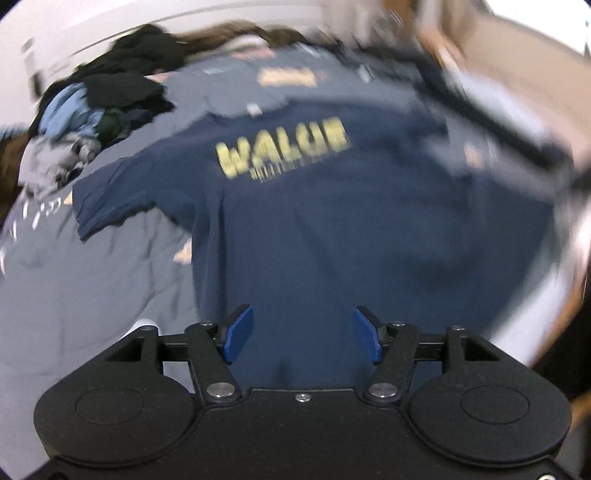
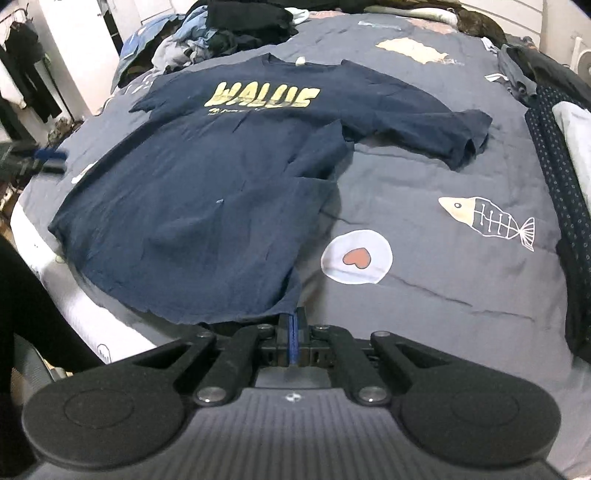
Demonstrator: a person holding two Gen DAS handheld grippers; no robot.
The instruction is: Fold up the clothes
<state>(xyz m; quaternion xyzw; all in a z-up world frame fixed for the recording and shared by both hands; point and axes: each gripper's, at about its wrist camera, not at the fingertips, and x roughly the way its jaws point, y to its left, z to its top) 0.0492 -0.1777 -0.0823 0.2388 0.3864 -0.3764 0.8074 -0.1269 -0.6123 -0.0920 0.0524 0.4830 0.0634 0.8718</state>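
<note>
A navy T-shirt (image 2: 207, 192) with yellow lettering lies spread face up on a grey bedsheet (image 2: 424, 295). It also shows in the left wrist view (image 1: 332, 229), blurred. My right gripper (image 2: 294, 325) is shut on the shirt's bottom hem at its near right corner. My left gripper (image 1: 303, 334) is open and empty, its blue pads (image 1: 240, 332) above the shirt's lower part. The left gripper also shows blurred at the left edge of the right wrist view (image 2: 48, 158).
A heap of unfolded clothes (image 2: 229, 33) lies at the bed's far left, also in the left wrist view (image 1: 96, 107). Dark dotted clothing (image 2: 561, 166) lies along the right side. The mattress edge (image 2: 81, 295) is at the near left. Clothes hang at far left (image 2: 22, 70).
</note>
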